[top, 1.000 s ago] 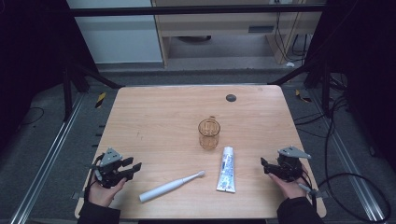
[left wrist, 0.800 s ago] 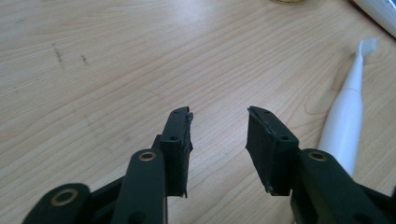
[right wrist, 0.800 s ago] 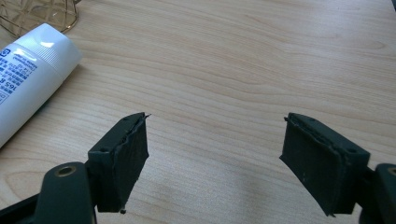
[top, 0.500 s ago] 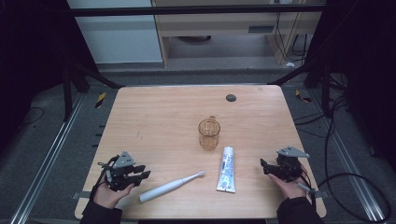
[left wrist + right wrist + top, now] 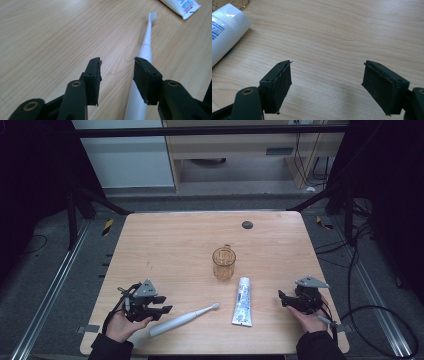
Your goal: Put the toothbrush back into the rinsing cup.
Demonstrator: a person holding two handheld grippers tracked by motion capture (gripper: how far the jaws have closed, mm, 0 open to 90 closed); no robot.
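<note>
White toothbrush (image 5: 145, 50) lies flat on desk (image 5: 175, 250) — left claw (image 5: 162, 304) just reopened partway beside its handle, lining up, holding nothing; right claw (image 5: 284, 300) rests wide, empty.

We take the glass cup (image 5: 223, 263) as our landmark. Beyond it the table (image 5: 165, 240) lies bare but for a small dark disc (image 5: 247, 224), well apart. Just beside it on the near side, the toothpaste tube (image 5: 243, 301) bars the way. Nearer still and to the left, the toothbrush (image 5: 183, 319) lies slantwise. Between these two runs a bare lane of wood. Left and right of the cup we find open wood.
</note>
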